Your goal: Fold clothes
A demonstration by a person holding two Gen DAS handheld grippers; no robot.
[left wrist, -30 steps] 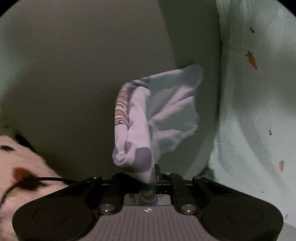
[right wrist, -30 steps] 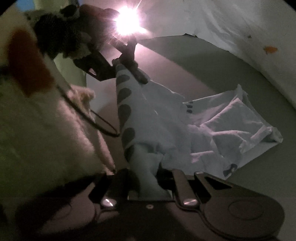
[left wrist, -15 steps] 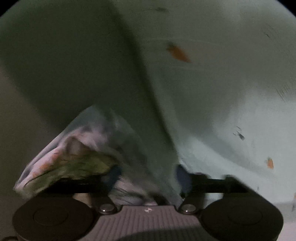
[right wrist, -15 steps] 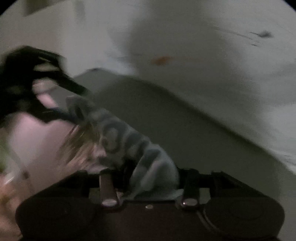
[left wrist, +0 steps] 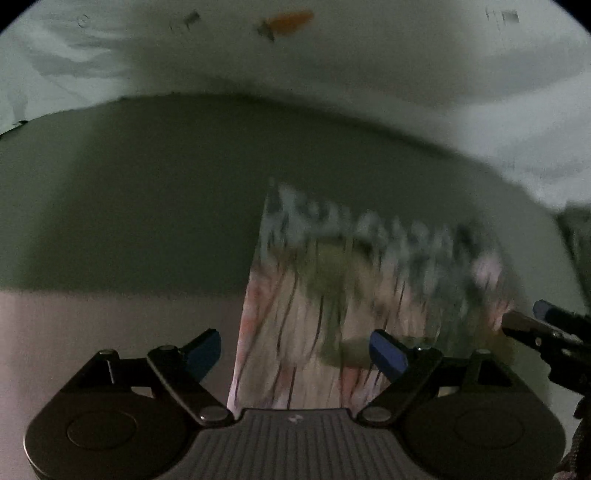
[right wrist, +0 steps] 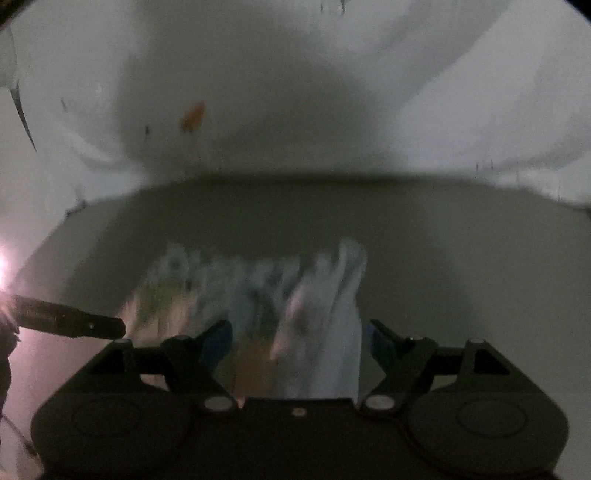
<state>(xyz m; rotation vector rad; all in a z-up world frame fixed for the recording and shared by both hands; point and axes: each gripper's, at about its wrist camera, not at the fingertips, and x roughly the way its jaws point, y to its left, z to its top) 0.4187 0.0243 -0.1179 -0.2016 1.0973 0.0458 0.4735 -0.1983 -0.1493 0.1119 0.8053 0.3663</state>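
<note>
Both the left gripper and the right gripper are seen spread wide, gripping nothing. The blurred patterned garment is spread on the dark table, just ahead of the fingers.

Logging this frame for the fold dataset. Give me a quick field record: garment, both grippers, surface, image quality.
garment: small pale printed cloth garment, lying between the open fingers in both views, print blurred
left hand-held gripper: open, blue-tipped fingers apart
right hand-held gripper: open, fingers apart
surface: dull grey-green flat mat
backdrop: white sheet with small orange carrot print
image quality: dim, garment motion-blurred; contact cannot be judged
</note>
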